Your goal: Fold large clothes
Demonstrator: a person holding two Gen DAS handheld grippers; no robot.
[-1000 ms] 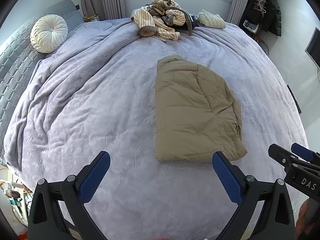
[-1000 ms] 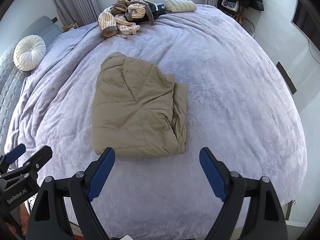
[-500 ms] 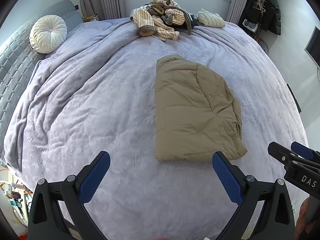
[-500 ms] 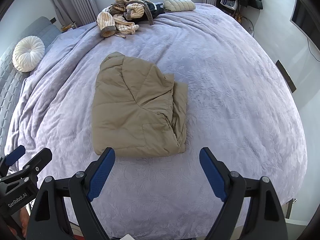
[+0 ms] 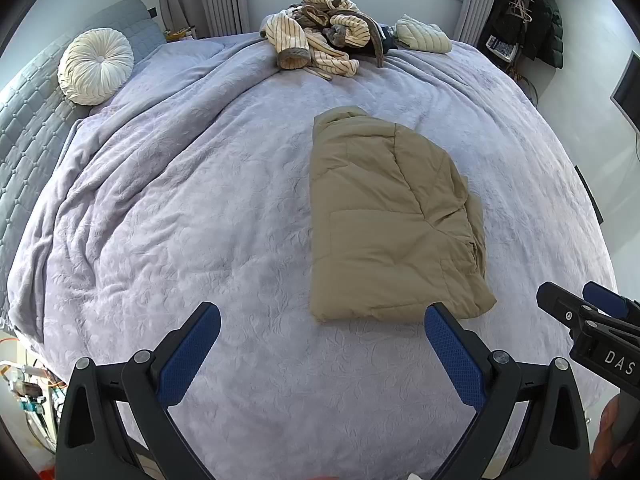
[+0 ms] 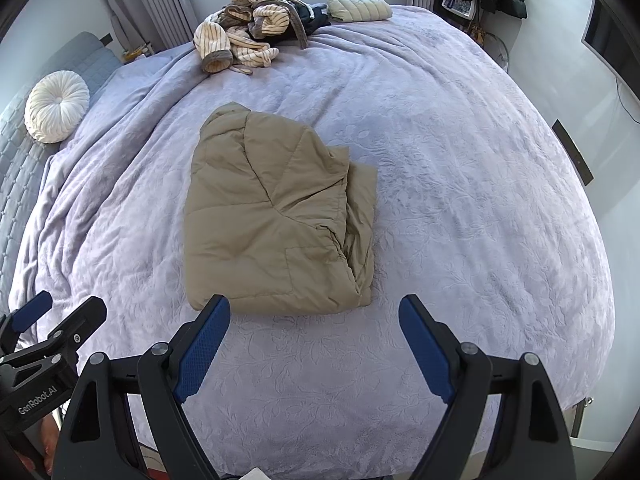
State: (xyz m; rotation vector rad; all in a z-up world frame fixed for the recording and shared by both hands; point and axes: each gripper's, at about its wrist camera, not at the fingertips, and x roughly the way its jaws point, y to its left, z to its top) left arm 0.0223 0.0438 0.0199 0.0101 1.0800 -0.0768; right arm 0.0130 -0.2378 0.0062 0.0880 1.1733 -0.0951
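A tan padded jacket (image 5: 384, 216) (image 6: 272, 216) lies folded into a thick rectangle on the lavender bedspread (image 5: 200, 208) (image 6: 460, 200). My left gripper (image 5: 320, 320) hovers open over the bed's near edge, its right fingertip just short of the jacket's near hem. My right gripper (image 6: 314, 312) is open too, nothing between its blue pads, its left fingertip overlapping the jacket's near edge in the picture. Each gripper shows at the side of the other's view.
A heap of striped cream and dark clothes (image 5: 320, 46) (image 6: 248, 28) and a folded cream quilted garment (image 5: 422, 38) (image 6: 358, 6) lie at the bed's far end. A round white cushion (image 5: 96, 66) leans on the grey headboard at left. Dark coats (image 5: 536, 12) hang at back right.
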